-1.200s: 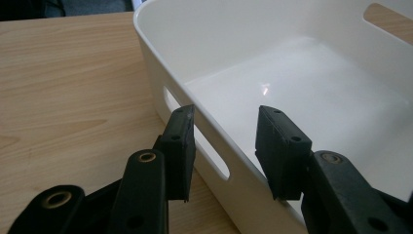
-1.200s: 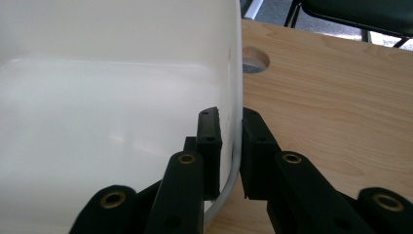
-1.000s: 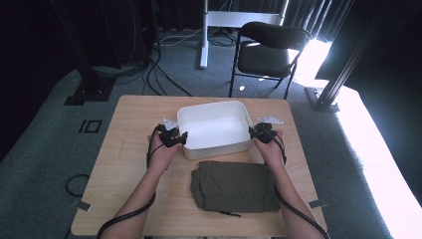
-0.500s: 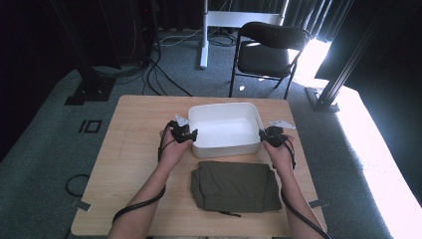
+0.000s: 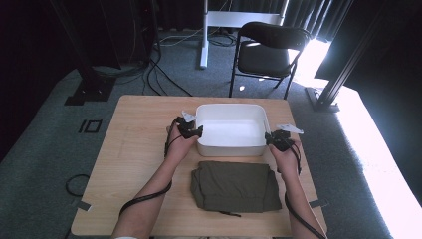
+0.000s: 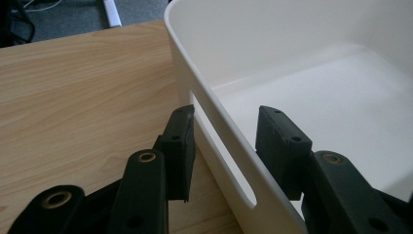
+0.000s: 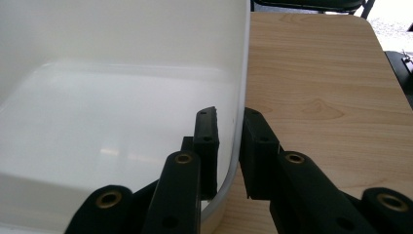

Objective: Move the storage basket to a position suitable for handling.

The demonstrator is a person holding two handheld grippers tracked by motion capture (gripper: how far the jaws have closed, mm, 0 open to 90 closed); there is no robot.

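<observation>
My left gripper (image 6: 221,141) straddles the white plastic bin's (image 5: 230,148) nine o'clock wall, jaws spread, not touching. My right gripper (image 7: 229,146) pinches its three o'clock wall. At six o'clock lies a folded olive garment (image 5: 236,185) on the wooden table (image 5: 134,134).

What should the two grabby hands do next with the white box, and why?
Probably close the left gripper a little more. Its jaws sit one on each side of the white bin's wall, but with gaps showing, so it isn't holding yet. The right gripper already looks pinched tight on the opposite rim. Once both sides are gripped, the bin could likely be moved evenly.
</observation>
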